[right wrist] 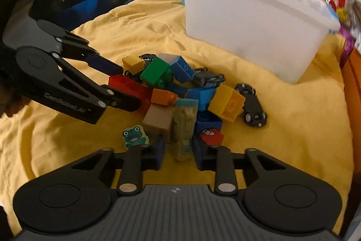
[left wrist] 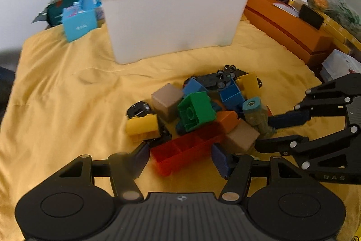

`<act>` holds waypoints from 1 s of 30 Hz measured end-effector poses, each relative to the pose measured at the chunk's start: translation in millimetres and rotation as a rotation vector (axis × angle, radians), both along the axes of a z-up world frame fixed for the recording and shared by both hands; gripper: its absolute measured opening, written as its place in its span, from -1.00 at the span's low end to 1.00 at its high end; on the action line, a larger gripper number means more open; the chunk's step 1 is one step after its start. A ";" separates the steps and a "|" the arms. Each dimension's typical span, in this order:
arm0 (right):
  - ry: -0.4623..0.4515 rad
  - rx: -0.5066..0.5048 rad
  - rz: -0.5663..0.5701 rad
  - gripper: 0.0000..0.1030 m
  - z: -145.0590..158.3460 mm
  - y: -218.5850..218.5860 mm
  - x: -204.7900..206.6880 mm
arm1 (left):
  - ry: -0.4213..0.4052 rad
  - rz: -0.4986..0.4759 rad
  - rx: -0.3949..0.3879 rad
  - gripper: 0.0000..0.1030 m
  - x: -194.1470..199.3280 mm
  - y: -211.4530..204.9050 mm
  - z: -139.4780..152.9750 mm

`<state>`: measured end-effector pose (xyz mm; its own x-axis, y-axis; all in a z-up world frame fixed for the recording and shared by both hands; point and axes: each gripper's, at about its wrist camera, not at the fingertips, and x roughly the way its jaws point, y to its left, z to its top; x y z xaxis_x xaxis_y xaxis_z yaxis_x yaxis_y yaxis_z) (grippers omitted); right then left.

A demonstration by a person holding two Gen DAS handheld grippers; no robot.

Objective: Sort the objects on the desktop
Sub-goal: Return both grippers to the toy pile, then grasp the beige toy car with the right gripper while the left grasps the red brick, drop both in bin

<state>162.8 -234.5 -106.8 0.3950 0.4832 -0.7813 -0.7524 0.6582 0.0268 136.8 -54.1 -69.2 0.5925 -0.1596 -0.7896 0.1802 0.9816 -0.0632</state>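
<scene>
Left claw (left wrist: 180, 158): fingers spread apart, straddling the near end of a translucent red long brick (left wrist: 188, 149), whose long axis runs obliquely up and to the right between the pads; no pad can be seen pressing on it. Right claw (right wrist: 178, 151): fingers likewise spread, with an upright olive-green tube with a teal cap (right wrist: 184, 128) standing directly between and just ahead of them, long axis vertical, not visibly pinched. Each claw is therefore the nearer one to its own piece; judged from this, the next closing move depends on each finger pair staying centred across its object.

The toy pile lies just beyond both claws on a yellow cloth (left wrist: 67, 105) covering the worktop: a green brick (left wrist: 196, 113), tan cube (left wrist: 167, 101), yellow brick (right wrist: 226, 103), blue brick (right wrist: 182, 69), orange brick (right wrist: 163, 97), a black toy car (right wrist: 252, 105), and a frog sticker (right wrist: 135, 136) just left of the right claw.

Container: a white plastic bin (left wrist: 171, 15) stands farther ahead, well apart from the pile; its interior is hidden.
</scene>
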 end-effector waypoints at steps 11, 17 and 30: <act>0.114 0.066 -0.144 -0.66 -0.3 -55.5 -11.7 | 0.050 -0.117 -0.119 0.08 -36.4 -10.3 -1.7; 0.103 0.080 -0.231 -0.01 0.8 -59.0 -11.1 | 0.006 -0.157 -0.087 0.13 -44.4 -17.1 6.3; 0.049 0.025 -0.288 0.38 -10.6 -33.2 0.5 | 0.060 -0.067 -0.132 0.29 -22.0 -17.5 -4.1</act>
